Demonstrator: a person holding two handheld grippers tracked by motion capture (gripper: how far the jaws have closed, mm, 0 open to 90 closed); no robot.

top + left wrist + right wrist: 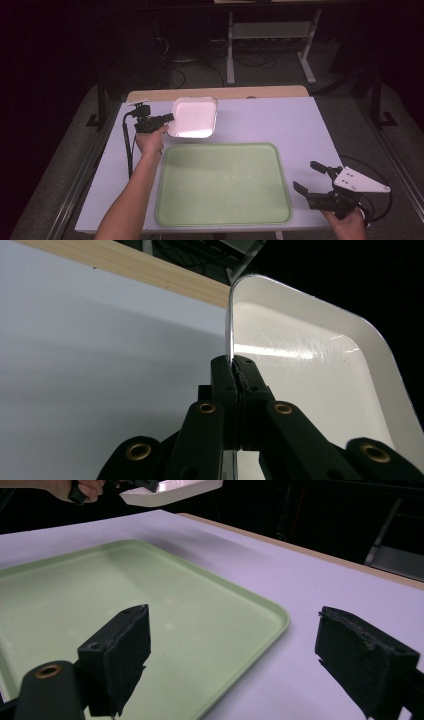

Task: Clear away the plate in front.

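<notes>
Carrying: the left gripper (167,120) has its jaws pinched together on the rim of a white dish (194,117), and by its shadow in the right gripper view the dish hangs clear of the surface (280,122).
Grip detail: in the left gripper view the two black jaws meet on the thin edge of the dish (320,370), one inside the wall and one outside.
Dish position: held above the far left part of the surface, just beyond the far edge of the green tray (222,184).
Dish contents: nothing in it that I can see, only a glossy white floor.
Tray contents: bare as well, flat on the surface in front of the person.
Right gripper (310,180): jaws wide apart and holding nothing, resting low at the tray's near right corner (280,617).
Step in hand: likely moving the dish toward the tray.
Next move: probably bringing the dish level over the tray floor, lowering until its base sits, then letting go of the rim; a one-edge hold may let it tip.
</notes>
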